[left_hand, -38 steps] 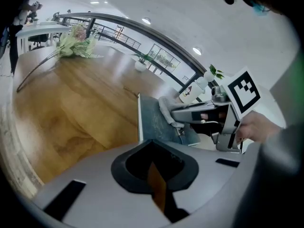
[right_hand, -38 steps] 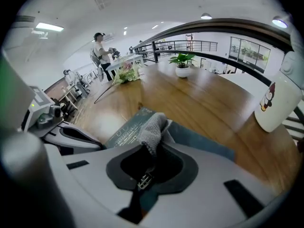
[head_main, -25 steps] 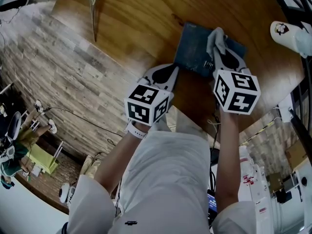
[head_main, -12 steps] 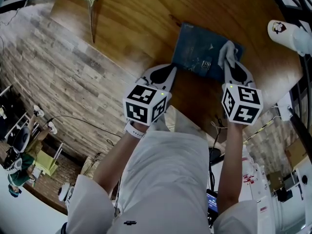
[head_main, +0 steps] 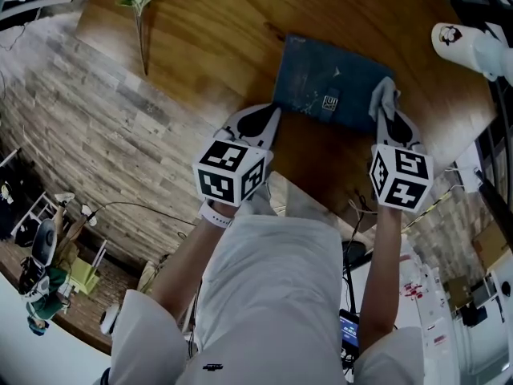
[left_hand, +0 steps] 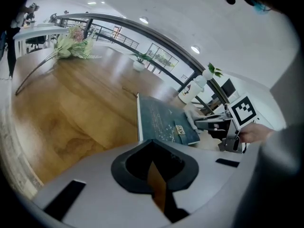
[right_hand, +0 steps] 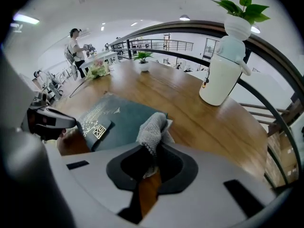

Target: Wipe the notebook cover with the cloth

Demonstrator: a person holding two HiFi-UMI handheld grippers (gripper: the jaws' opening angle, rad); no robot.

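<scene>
notebook point(head_main: 329, 87): dark teal cover, lies flat on wooden table point(head_main: 200, 30), just ahead of both grippers. Gold emblem point(head_main: 329, 102) nr its near edge.
handling (est.): stiff, flat, prob. light. Likely to skid on the polished wood under a swipe, so pin it at a corner or edge, don't lift it.
cloth point(head_main: 385, 96): small grey knit rag, soft and floppy, bunches easily. Best taken by a fold w/ a wad left free to drag.
R gripper point(head_main: 392, 123): jaws closed down on the cloth, and the pinched wad sticks out past the tips. Cloth sits at the notebook's near right corner.
L gripper point(head_main: 258, 121): jaws drawn in to a thin slit w/ nothing btwn them, only table showing thru the gap. Tip is at the notebook's near left corner. Touching or just short of it, can't tell from either view.
step (est.): wipe is at the right edge. Rest of the cover lies clear of the cloth.
</scene>
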